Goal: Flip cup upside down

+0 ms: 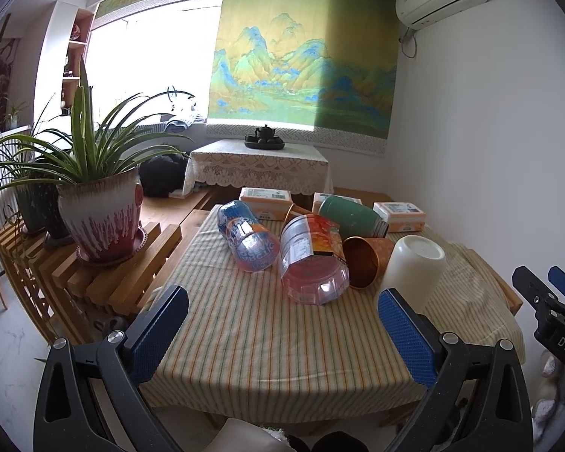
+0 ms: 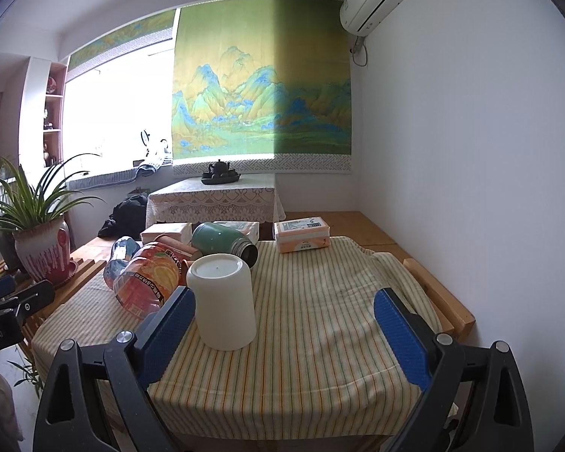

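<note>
A white cup (image 2: 224, 301) stands upside down on the striped tablecloth (image 2: 320, 339), its flat base facing up. It also shows in the left wrist view (image 1: 414, 267), right of centre. My right gripper (image 2: 282, 324) is open and empty, held back from the cup, with the cup just inside its left finger (image 2: 169, 335). My left gripper (image 1: 282, 331) is open and empty above the table's near edge. The right gripper's tool shows at the right edge of the left wrist view (image 1: 550, 301).
Lying on the cloth are a copper cup (image 1: 365, 260), a green flask (image 1: 352, 216), an orange-labelled bottle (image 1: 312, 260) and a blue-labelled bottle (image 1: 248, 237). Tissue packs (image 2: 301, 235) sit at the far edge. A potted plant (image 1: 101, 211) stands on a wooden rack at left.
</note>
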A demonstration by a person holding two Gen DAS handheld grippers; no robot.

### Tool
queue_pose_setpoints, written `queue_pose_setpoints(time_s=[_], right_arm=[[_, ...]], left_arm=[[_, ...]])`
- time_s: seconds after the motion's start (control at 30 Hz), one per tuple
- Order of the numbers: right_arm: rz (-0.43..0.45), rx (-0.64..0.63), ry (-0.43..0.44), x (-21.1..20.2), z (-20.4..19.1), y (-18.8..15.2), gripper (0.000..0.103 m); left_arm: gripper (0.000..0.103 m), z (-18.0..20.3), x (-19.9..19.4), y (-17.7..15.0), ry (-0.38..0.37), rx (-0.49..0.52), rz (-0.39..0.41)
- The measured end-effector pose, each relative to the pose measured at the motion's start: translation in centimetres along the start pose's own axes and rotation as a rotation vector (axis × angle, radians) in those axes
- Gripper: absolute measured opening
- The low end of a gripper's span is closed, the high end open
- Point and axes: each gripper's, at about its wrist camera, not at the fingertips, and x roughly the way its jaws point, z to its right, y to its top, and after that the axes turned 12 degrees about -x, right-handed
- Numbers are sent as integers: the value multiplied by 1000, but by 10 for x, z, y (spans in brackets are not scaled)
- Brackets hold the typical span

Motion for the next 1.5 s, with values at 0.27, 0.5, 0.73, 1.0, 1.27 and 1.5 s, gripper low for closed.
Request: queue_pose_setpoints(time_s=[0.27, 0.5, 0.73, 1.0, 1.27, 1.5], right_arm=[[-3, 1, -3, 2, 0, -1, 94], [-6, 4, -3, 3, 0, -1, 94], [-7, 1, -1, 4, 0, -1, 94], [-8, 1, -1, 4, -1, -1, 94], [-12, 4, 1, 5, -3, -2, 94], [-15, 2, 1, 6, -4, -3, 94]], left_arm=[[102, 2, 3, -2, -4, 4, -4], [102, 3, 3, -2, -4, 3, -6], [102, 2, 5, -2, -5, 1, -10], [102, 1, 6, -2, -6, -1, -12], [102, -1, 7, -2, -8, -4, -16], [102, -1, 8, -2, -8, -2, -19]])
